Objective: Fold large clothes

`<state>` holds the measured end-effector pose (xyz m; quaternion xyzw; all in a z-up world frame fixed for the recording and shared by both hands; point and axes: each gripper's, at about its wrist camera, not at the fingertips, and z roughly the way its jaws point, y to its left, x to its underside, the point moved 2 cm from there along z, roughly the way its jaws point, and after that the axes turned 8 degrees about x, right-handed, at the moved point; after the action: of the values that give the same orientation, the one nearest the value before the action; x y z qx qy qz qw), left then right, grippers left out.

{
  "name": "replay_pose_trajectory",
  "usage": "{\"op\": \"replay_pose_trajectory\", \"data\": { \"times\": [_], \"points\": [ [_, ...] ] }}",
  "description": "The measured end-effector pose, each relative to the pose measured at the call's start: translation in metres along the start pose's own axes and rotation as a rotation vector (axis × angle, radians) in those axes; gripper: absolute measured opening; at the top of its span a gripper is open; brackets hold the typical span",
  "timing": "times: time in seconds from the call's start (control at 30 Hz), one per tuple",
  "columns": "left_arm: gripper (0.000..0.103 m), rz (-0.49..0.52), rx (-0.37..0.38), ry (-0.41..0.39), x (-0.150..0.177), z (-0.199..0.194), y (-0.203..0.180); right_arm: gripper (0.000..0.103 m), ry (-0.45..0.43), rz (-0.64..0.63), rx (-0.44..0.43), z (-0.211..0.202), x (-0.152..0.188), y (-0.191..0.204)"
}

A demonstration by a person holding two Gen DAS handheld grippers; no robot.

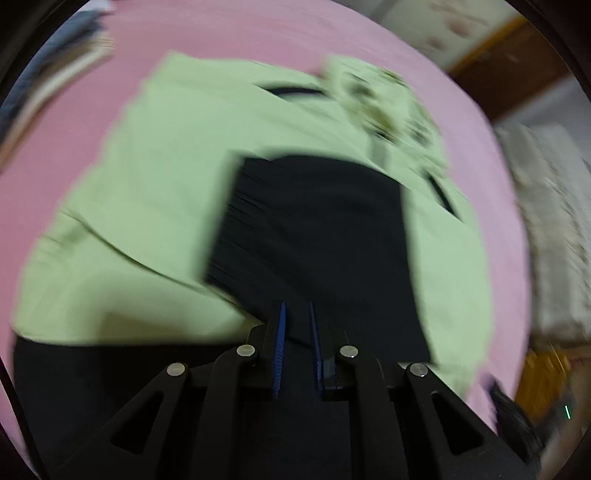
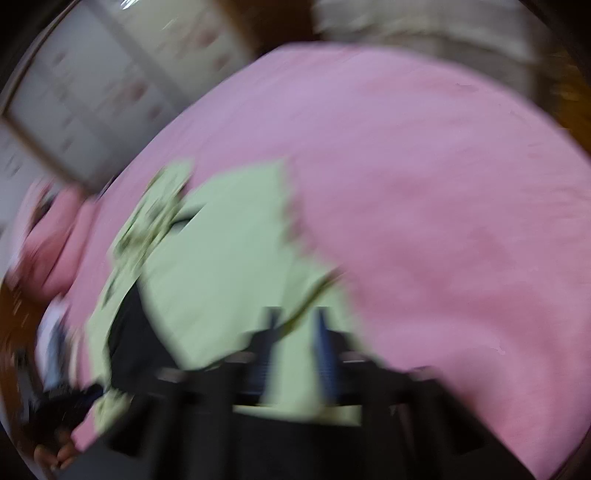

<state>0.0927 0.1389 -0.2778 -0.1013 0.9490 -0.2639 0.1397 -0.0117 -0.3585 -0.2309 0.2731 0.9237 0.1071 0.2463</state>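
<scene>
Cloth fills both views: a pale green garment (image 1: 177, 155) lies spread on a bed (image 1: 258, 33) covered in pink. Both pictures are smeared by motion blur, the right wrist view much more so.

In the left wrist view the garment takes up the middle of the bed, with pink showing past it at the far edge and on both sides. A wide black panel (image 1: 314, 229) of the garment runs from its middle down to the near edge of the bed. A printed patch (image 1: 384, 107) with dark speckled markings sits at the far right part of the green cloth. The left gripper (image 1: 297, 306) points steeply down at the black panel. Its blue pads (image 1: 279, 350) stand close together, a narrow slot apart, and black cloth sits in that slot, so it looks pinched on the garment.

In the right wrist view the garment (image 2: 229, 240) lies toward the left side of the bed (image 2: 443, 184), with open pink to the right. The printed patch (image 2: 155, 214) is at its far left, and the black panel (image 2: 129, 332) shows along the near left. The right gripper (image 2: 297, 314) is over the near right part of the green cloth, a raised fold crossing just ahead of its tips. Green cloth lies between its fingers (image 2: 271, 332); the blur hides the pads, but the tool reads as closed on that cloth.
</scene>
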Motion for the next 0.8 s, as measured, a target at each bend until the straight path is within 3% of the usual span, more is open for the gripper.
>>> {"op": "replay_pose_trajectory", "data": {
  "times": [0.1, 0.2, 0.3, 0.37, 0.43, 0.5, 0.53, 0.57, 0.6, 0.67, 0.8],
  "points": [
    [0.01, 0.044, 0.036, 0.082, 0.015, 0.03, -0.025, 0.0, 0.144, -0.08, -0.234, 0.034, 0.026, 0.057],
    [0.01, 0.047, 0.038, 0.126, 0.015, 0.066, -0.035, 0.0, 0.216, -0.179, -0.353, 0.057, 0.043, 0.102],
    [0.008, 0.058, -0.028, 0.078, 0.0, 0.082, -0.029, 0.0, 0.201, -0.358, -0.322, 0.085, 0.037, 0.132],
    [0.006, 0.054, -0.07, 0.01, -0.015, 0.08, -0.019, 0.0, 0.179, -0.374, -0.267, 0.097, 0.02, 0.122],
    [0.001, 0.027, -0.133, -0.045, -0.033, 0.076, 0.001, 0.0, 0.148, -0.332, -0.219, 0.101, -0.002, 0.093],
    [0.001, -0.021, -0.093, -0.071, -0.044, 0.072, 0.018, 0.0, 0.083, -0.263, -0.088, 0.098, -0.029, 0.05],
    [0.001, -0.052, -0.155, -0.115, -0.051, 0.066, 0.029, 0.0, 0.052, -0.22, 0.023, 0.095, -0.042, 0.023],
    [0.001, -0.061, -0.207, -0.137, -0.055, 0.062, 0.036, 0.0, 0.04, -0.164, 0.053, 0.09, -0.053, -0.001],
    [0.001, -0.083, -0.219, -0.145, -0.062, 0.059, 0.043, 0.0, 0.026, -0.103, 0.064, 0.081, -0.064, -0.024],
    [0.001, -0.14, -0.195, -0.129, -0.066, 0.055, 0.043, 0.0, -0.014, -0.107, 0.151, 0.067, -0.074, -0.036],
    [0.002, -0.015, -0.076, -0.138, -0.063, 0.054, -0.01, 0.0, -0.057, -0.129, -0.096, 0.042, -0.077, -0.003]
  ]
}}
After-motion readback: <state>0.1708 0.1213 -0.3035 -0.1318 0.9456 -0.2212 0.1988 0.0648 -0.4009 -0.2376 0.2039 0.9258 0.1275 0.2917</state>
